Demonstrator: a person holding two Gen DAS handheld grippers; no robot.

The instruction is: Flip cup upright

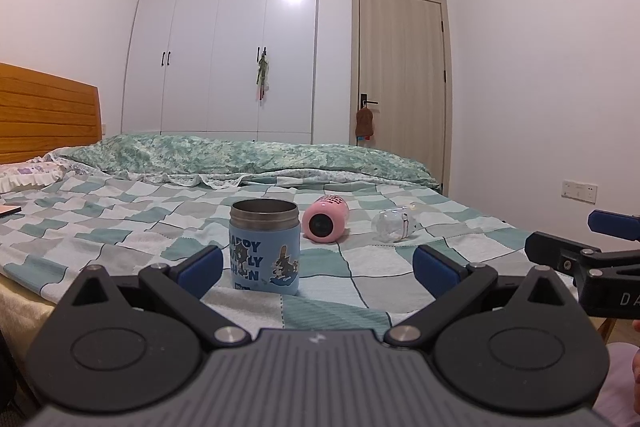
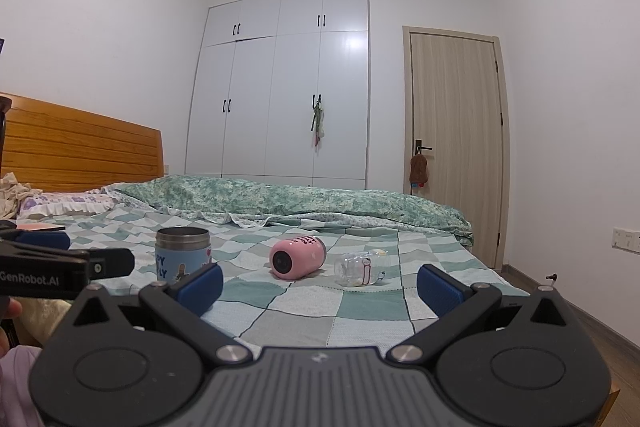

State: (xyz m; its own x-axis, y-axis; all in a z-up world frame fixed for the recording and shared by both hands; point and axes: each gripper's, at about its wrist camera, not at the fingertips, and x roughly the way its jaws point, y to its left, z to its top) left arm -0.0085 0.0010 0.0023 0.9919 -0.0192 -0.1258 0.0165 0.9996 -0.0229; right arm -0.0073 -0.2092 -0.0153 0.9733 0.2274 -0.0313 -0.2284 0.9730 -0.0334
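Observation:
A blue cartoon-print cup (image 1: 264, 251) with a steel rim stands upright on the checked bed sheet; it also shows in the right wrist view (image 2: 183, 253). A pink cup (image 1: 323, 219) lies on its side behind it, its end facing me, and shows in the right wrist view (image 2: 296, 257). A clear glass cup (image 1: 394, 224) lies on its side to the right, seen too in the right wrist view (image 2: 362, 269). My left gripper (image 1: 318, 271) is open and empty, just short of the blue cup. My right gripper (image 2: 320, 285) is open and empty, short of the pink and clear cups.
The bed sheet (image 1: 120, 227) has a folded green quilt (image 1: 248, 157) along its far side and a wooden headboard (image 1: 44, 115) at the left. A white wardrobe (image 1: 224, 43) and a door (image 1: 400, 75) stand behind. The right gripper's side (image 1: 592, 267) shows at the left view's right edge.

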